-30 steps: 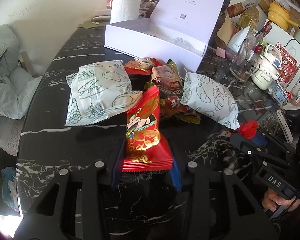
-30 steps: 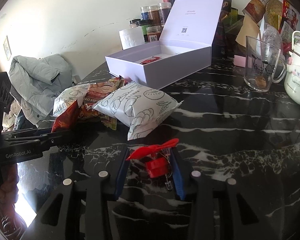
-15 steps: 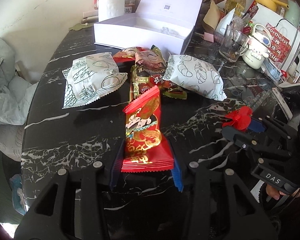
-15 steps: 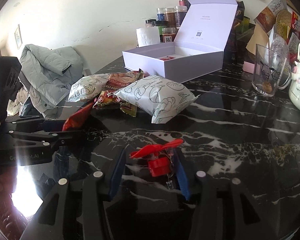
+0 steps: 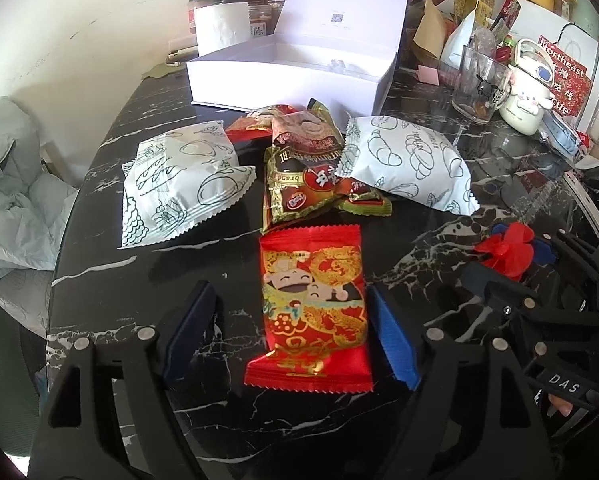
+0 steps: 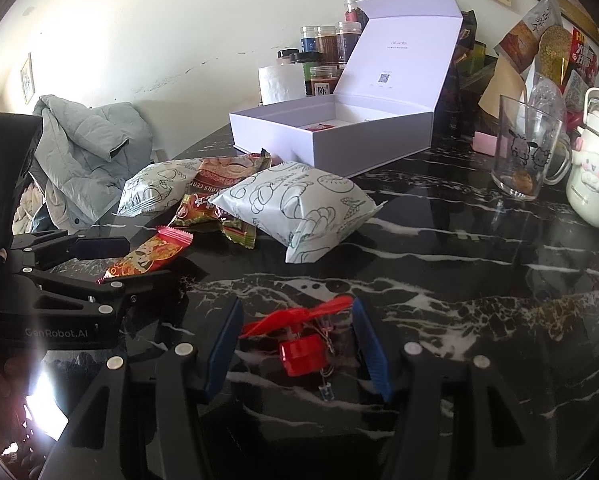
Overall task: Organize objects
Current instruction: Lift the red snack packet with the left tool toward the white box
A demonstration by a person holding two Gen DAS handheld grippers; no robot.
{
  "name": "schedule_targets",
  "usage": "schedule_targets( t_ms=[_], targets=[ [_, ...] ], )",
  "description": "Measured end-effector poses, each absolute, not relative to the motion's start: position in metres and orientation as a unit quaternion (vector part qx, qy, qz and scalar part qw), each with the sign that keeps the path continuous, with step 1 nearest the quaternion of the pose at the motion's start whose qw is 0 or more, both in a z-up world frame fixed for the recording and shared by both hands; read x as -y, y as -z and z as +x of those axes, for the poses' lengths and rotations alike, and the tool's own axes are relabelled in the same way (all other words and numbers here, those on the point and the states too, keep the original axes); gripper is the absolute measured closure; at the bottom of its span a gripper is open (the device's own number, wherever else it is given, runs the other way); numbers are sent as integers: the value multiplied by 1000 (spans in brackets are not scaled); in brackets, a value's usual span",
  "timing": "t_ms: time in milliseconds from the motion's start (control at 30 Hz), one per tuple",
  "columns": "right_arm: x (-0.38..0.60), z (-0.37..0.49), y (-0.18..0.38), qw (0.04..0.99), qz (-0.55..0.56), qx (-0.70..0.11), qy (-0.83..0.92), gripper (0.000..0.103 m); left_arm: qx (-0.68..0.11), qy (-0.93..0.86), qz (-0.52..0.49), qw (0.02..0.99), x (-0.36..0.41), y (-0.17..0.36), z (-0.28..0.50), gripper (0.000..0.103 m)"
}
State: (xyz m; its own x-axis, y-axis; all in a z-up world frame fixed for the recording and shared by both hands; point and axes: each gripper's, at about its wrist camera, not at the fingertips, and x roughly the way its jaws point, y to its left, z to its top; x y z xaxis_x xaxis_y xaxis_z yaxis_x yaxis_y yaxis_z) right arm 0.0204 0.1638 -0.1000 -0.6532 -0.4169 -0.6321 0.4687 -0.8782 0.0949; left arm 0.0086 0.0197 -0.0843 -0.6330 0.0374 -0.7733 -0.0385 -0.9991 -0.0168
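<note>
My left hand-held gripper point(image 5: 289, 336) has just been opening: a second ago it pinched the red snack packet point(image 5: 313, 312), which now lies flat on the desk point(image 5: 99, 288) between wide-spread jaws, loose in the lower middle of the frame. The right hand-held gripper point(image 6: 295, 344) has been opening too, and the small red fan toy point(image 6: 299, 340) sits on the desk between its parted jaws, seemingly free. Both point downward at the desk, so I judge both items set down short of the white box point(image 5: 291, 76) at upper centre.
</note>
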Motion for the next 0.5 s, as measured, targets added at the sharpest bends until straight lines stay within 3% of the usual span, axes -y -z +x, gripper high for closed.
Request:
schedule_targets(
  t_ms=[167, 233, 500],
  targets=[
    [-163, 20, 100, 243, 336, -43, 909, 46, -4, -905, -424, 29, -20, 85, 9, 28],
    [-161, 21, 100, 241, 332, -52, 911, 55, -15, -909, -415, 43, -25, 84, 10, 57],
    [-163, 22, 101, 247, 332, -50, 909, 55, -32, -907, -417, 52, -32, 82, 9, 64]
  ],
)
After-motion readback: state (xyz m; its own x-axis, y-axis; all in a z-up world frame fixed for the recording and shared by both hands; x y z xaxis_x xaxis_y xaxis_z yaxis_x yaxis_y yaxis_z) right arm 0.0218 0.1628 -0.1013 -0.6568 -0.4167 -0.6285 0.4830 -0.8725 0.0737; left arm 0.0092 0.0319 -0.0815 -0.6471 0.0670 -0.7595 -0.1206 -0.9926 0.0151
